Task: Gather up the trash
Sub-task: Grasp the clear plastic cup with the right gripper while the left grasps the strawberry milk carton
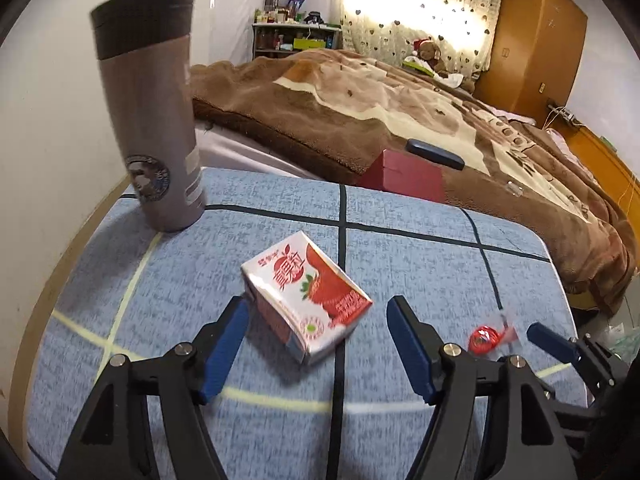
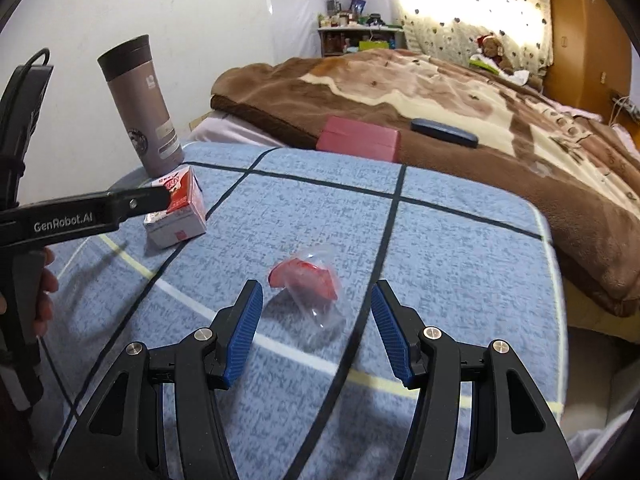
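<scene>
**Both grippers open over trash on blue checked table**

Left gripper (image 1: 316, 336) is angled down at the table, jaws spread wide, blue pads either side of the strawberry drink carton (image 1: 306, 300). Left pad is just beside the carton's near left corner; can't tell if it touches. Right pad is apart from it. Nothing clamped.

Right gripper (image 2: 318, 320) is also tilted down, jaws apart, framing the red-and-clear plastic wrapper (image 2: 308, 280) that lies just beyond the fingertips, slightly nearer the left pad. Not gripped. In the right wrist view the left gripper's body comes in from the left edge, its tip in front of the carton, with the person's left hand (image 2: 42, 292) wrapped on the handle below.

Carton lies flat on the blue tablecloth (image 1: 420, 264), tilted diagonally, near the crossing of dark grid lines. Wrapper sits to its right, nearer the table's right edge.

Writing: "GenRobot.AI" in white on the left gripper's side. Carton has red Chinese characters and a strawberry picture; characters too blurred to read. Grey tumbler (image 1: 154, 120) with black lid stands upright at the far left corner, round dark emblem on it, text unreadable.

Behind the table: brown blanket (image 1: 360, 92) on a bed, a red box (image 1: 404, 176) and a dark blue case (image 1: 434, 153) on it.
</scene>
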Tool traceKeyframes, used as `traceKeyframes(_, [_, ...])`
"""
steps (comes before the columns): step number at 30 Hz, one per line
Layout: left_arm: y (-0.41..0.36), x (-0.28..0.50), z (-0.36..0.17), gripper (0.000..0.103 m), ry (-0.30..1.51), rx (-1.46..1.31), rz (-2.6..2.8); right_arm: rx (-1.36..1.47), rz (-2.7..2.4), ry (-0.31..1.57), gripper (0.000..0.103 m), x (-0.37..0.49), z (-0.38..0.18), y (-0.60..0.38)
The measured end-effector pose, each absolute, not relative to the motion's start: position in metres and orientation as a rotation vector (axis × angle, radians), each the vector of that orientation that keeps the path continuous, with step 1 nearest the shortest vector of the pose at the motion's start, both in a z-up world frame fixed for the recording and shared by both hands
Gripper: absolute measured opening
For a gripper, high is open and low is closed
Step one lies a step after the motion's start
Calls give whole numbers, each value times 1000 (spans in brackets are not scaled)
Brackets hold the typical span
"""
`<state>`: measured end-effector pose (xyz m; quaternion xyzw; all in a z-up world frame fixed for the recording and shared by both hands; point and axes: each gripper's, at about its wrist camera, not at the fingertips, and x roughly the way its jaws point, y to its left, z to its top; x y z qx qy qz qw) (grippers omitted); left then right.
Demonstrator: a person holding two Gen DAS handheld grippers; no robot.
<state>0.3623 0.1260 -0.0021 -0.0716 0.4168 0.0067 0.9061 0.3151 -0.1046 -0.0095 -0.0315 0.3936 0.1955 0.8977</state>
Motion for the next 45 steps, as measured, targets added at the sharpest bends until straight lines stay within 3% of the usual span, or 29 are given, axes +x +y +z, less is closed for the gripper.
traceKeyframes(21, [117,402,-33,73,908,-150,82,-109,385,895,58,324,-21,-92])
traceKeyframes(25, [118,401,-33,62,902,-139,84,-96,385,893,58,325,-21,-92])
traceKeyframes(27, [118,401,-34,61,903,-137,84,-89,380,889,50,325,-21,-93])
traceKeyframes(29, [116,400,-32,58,898,-117,92,-78,380,882,50,325,-20,-95])
traceKeyframes(45, [99,351,-16,57,870,-90,25,-45,352,843,49,305,-10,-104])
